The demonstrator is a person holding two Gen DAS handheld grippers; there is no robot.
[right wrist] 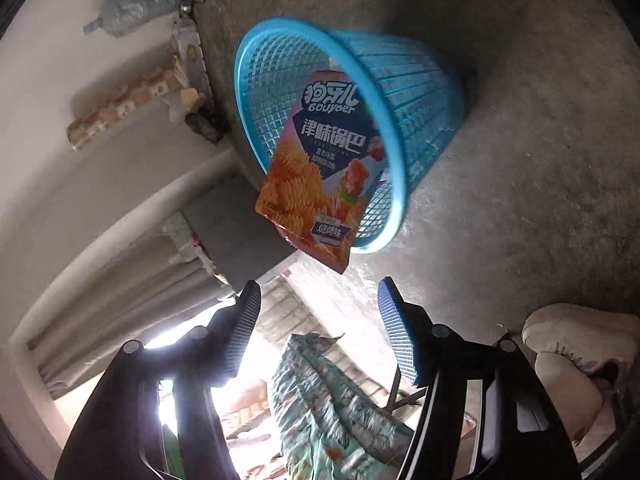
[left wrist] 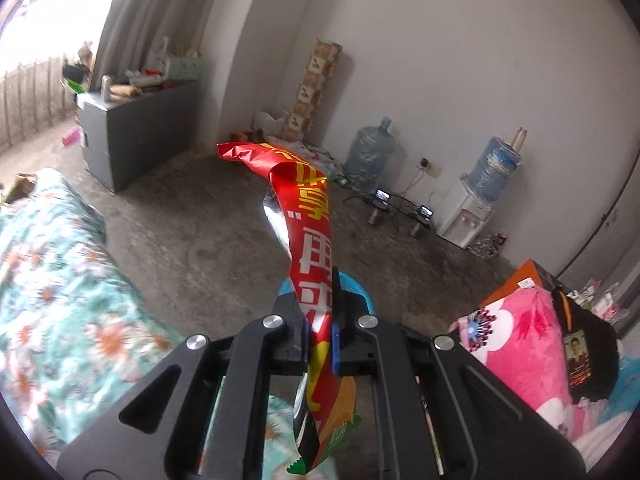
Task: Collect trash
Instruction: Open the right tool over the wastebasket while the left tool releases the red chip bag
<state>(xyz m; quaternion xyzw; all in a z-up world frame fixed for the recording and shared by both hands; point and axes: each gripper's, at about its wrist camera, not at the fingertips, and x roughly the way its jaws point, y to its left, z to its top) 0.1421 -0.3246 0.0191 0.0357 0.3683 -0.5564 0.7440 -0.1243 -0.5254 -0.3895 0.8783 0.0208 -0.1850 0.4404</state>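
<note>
I'm mid-drop at the blue mesh wastebasket (right wrist: 416,92): my right gripper (right wrist: 318,332), jaws apart, has freed the snack packet (right wrist: 320,168) at its rim, so next my left gripper (left wrist: 316,304), clamped on the red wrapper (left wrist: 308,216), must travel there.

Place: a lived-in bedroom in a home.
Bed: a floral teal quilt (left wrist: 52,280) with a pink flowered blanket (left wrist: 532,336) beside it.
Floor: bare grey concrete (left wrist: 200,220) (worn and stained).
Furnishings: a dark cabinet (left wrist: 132,136) cluttered on top, grey curtains (left wrist: 160,12), a water dispenser (left wrist: 468,208), and a spare water jug (left wrist: 368,156) against the white wall.
</note>
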